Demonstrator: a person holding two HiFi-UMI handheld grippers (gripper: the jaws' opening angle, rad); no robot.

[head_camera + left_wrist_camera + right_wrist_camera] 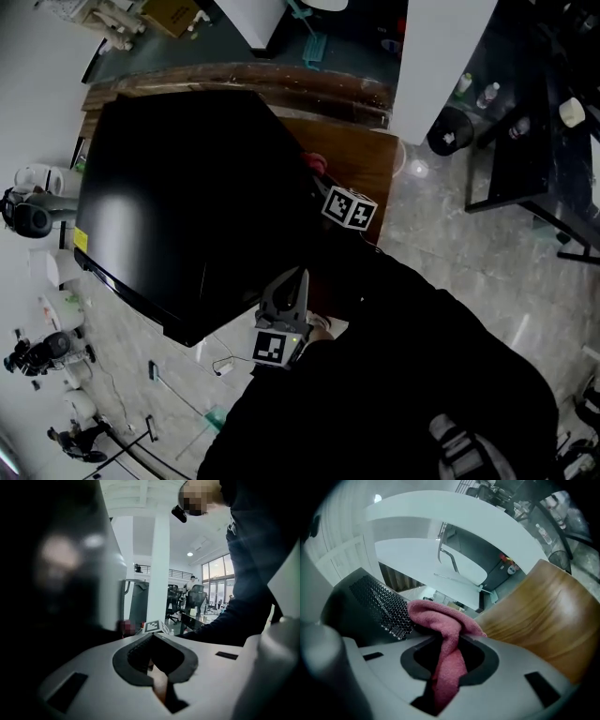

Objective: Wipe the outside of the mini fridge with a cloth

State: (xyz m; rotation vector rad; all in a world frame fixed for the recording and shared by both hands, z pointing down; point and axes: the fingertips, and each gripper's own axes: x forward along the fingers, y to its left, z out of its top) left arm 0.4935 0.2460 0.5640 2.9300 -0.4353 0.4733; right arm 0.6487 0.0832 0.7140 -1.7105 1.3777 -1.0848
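**Head view.** The black mini fridge [187,197] fills the centre and the 9 o'clock side. It stands on a wooden surface [361,155], bare from 12 to 2 o'clock. Grey tiled floor [469,253] lies at 3 o'clock, and a black desk [525,141] stands at 2 o'clock. The left gripper [298,281] sits at the fridge's 5 o'clock corner. The right gripper [323,178] is at its 2 o'clock edge with the pink cloth [317,163].

**Left gripper view.** The left gripper's jaws meet at the tips with nothing between them. The fridge wall fills 9 o'clock. A white column [159,569] rises at 12 o'clock, with windows [218,573] at 3 o'clock.

**Right gripper view.** The right gripper is clamped on the cloth. A black perforated grille [379,606] lies at 10 o'clock, and the wooden surface at 3 o'clock.
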